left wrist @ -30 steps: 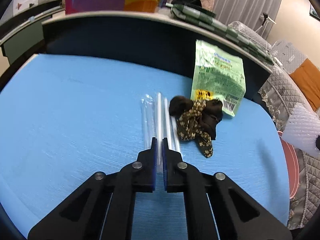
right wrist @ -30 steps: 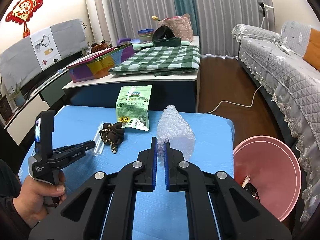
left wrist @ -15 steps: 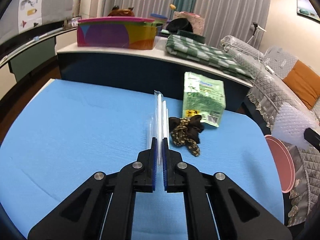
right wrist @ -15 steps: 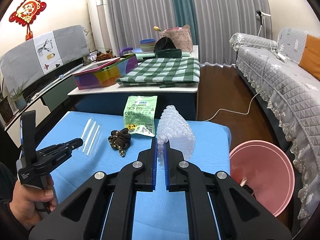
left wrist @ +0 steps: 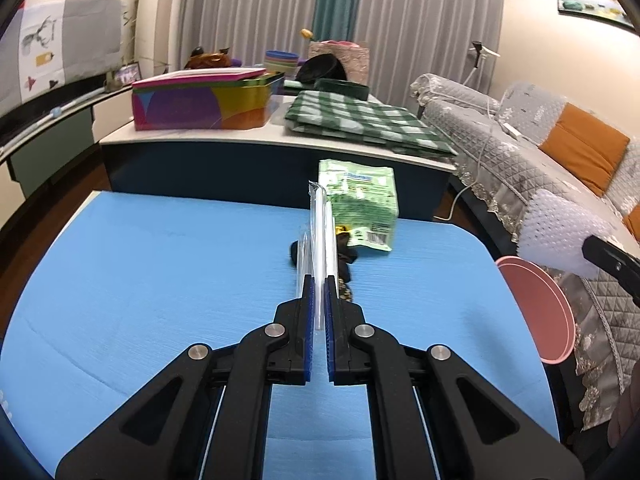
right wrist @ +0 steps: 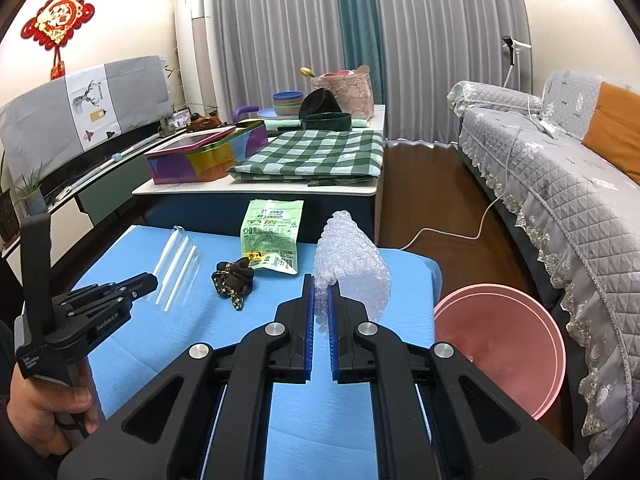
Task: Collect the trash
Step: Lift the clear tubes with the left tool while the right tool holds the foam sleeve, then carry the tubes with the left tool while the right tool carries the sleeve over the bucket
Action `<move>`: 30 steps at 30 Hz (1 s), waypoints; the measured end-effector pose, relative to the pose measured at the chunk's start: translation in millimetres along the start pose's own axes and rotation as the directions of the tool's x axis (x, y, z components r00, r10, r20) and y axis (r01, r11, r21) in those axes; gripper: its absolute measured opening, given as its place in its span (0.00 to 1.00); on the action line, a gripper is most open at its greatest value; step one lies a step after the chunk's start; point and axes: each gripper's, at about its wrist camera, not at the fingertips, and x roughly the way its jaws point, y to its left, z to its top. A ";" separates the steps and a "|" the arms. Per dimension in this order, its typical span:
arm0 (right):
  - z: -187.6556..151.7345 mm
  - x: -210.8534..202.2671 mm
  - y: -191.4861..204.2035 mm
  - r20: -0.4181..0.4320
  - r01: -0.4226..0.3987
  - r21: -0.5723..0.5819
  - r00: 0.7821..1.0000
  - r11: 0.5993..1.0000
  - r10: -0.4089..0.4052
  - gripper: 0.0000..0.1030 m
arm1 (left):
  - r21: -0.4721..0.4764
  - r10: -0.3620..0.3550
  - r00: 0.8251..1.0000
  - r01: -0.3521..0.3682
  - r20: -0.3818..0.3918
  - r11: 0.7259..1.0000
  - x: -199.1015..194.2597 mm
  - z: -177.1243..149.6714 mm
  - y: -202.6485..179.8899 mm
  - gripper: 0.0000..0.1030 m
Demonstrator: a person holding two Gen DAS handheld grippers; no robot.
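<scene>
Blue table (right wrist: 132,344): a low, bright blue surface fills the foreground of both wrist views.
Pink bin (right wrist: 500,344): a round basin on the floor, just beside the table's right edge.
Left gripper (left wrist: 319,284): its jaws are pressed together, pinching a clear plastic sleeve of straws (left wrist: 318,240) by one end; in the right wrist view the sleeve sticks out from the tips, raised above the table's left side, with a hand (right wrist: 44,408) gripping the handle below.
Right gripper (right wrist: 319,284): its jaws are clamped on a crumpled sheet of bubble wrap (right wrist: 352,264), held up over the table's right part, near the bin.
Green snack bag (right wrist: 272,236): lies flat on the table at its far edge.
Dark floral scrunchie (right wrist: 234,280): rests on the table just in front of the bag, between the two grippers, touching or nearly touching the bag's corner.
</scene>
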 end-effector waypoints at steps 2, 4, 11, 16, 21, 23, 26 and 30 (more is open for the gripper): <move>-1.2 -1.7 -2.8 0.002 0.003 0.006 1.000 1.000 -0.003 0.06 | 0.010 -0.006 1.000 0.006 0.003 1.000 -1.7 -1.0 -3.9 0.05; -2.2 -3.3 -6.5 0.003 0.007 0.012 1.000 1.000 -0.007 0.06 | 0.021 -0.013 1.000 0.013 0.006 1.000 -2.9 -1.8 -9.5 0.05; -3.8 -9.6 -24.0 0.009 0.028 0.044 1.000 0.999 -0.028 0.06 | 0.053 -0.032 0.999 0.031 0.010 0.998 -3.3 -3.6 -28.4 0.05; -4.9 -12.5 -35.0 0.012 0.050 0.062 0.999 0.997 -0.051 0.06 | 0.069 -0.050 0.999 0.049 0.011 0.996 -1.9 -3.9 -39.7 0.05; -5.2 -18.0 -45.7 0.024 0.069 0.078 0.997 0.995 -0.071 0.06 | 0.094 -0.068 0.998 0.068 0.004 0.993 1.3 -6.6 -53.7 0.05; -4.0 -19.4 -49.7 0.029 0.077 0.084 0.996 0.993 -0.080 0.06 | 0.102 -0.074 0.997 0.074 0.001 0.992 2.1 -7.4 -58.1 0.05; -3.4 -23.1 -61.6 0.035 0.089 0.110 0.995 0.990 -0.093 0.06 | 0.112 -0.085 0.996 0.084 0.000 0.990 2.7 -8.2 -65.9 0.05; -3.8 -25.6 -74.4 0.037 0.098 0.145 0.994 0.984 -0.105 0.06 | 0.116 -0.099 0.995 0.098 -0.002 0.988 3.4 -7.5 -75.1 0.05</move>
